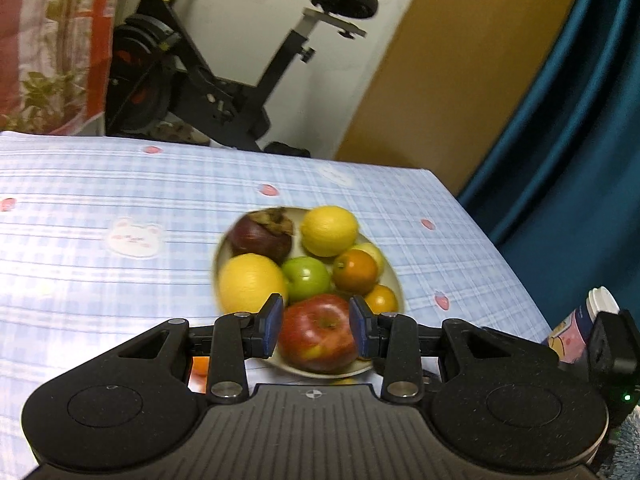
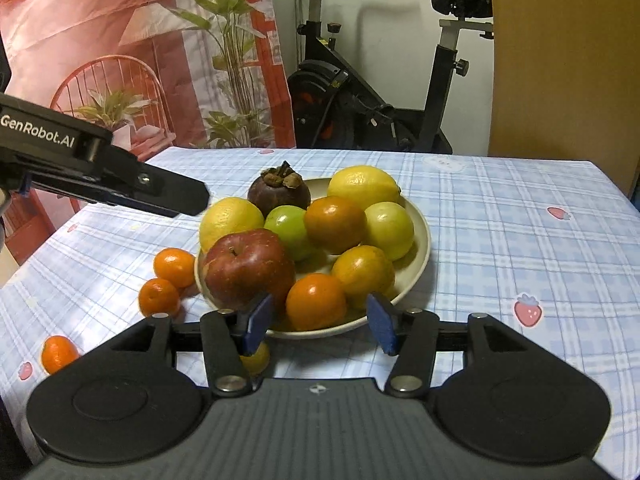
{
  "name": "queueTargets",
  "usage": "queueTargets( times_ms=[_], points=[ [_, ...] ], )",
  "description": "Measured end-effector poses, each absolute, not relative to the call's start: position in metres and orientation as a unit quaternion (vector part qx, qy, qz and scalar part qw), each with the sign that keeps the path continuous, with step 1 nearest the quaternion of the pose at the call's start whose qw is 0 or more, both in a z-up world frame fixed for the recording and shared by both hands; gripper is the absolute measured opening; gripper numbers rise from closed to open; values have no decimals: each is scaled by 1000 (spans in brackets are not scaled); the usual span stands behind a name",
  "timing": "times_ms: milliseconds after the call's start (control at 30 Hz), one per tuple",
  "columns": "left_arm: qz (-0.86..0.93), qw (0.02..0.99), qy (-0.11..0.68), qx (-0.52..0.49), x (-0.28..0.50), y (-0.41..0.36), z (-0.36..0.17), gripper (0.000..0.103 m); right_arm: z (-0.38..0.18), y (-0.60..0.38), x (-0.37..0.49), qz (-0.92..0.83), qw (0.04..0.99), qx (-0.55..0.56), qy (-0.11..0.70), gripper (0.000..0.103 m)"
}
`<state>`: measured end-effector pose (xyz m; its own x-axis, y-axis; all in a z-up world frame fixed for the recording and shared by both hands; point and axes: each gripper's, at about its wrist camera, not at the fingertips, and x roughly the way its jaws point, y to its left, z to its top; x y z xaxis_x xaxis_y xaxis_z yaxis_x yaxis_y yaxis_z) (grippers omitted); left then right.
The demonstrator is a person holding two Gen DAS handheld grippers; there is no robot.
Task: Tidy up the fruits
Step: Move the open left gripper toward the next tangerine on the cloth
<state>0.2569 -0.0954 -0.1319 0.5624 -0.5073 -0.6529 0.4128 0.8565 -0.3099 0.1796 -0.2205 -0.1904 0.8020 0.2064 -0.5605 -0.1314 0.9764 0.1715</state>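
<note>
Now the red apple [image 1: 318,332] sits on the plate [image 1: 394,280] between the left hand-held gripper's [image 1: 316,326] spread fingers; the right hand-held gripper [image 2: 318,320] is spread too.

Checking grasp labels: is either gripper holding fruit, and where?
Neither. The left gripper is open above the red apple in the plate; the right gripper is open, empty.

Looking like a home: exercise bike [image 2: 384,80] standing by the wall, teal curtain [image 1: 560,120] hanging, bench wearing a strawberry-print cloth [image 2: 520,240], plate [image 2: 420,240] holding fruit.
</note>
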Motion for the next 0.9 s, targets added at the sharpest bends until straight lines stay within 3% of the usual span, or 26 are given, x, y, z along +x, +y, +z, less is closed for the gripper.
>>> queueTargets(
  times_ms=[500, 900],
  points=[
    [-174, 900, 386, -104, 232, -17, -136, 38, -190, -188, 156, 137, 942, 74, 296, 55],
    [-157, 900, 388, -122, 237, 7, -139, 39, -193, -140, 179, 203, 930, 23, 305, 55]
  ],
)
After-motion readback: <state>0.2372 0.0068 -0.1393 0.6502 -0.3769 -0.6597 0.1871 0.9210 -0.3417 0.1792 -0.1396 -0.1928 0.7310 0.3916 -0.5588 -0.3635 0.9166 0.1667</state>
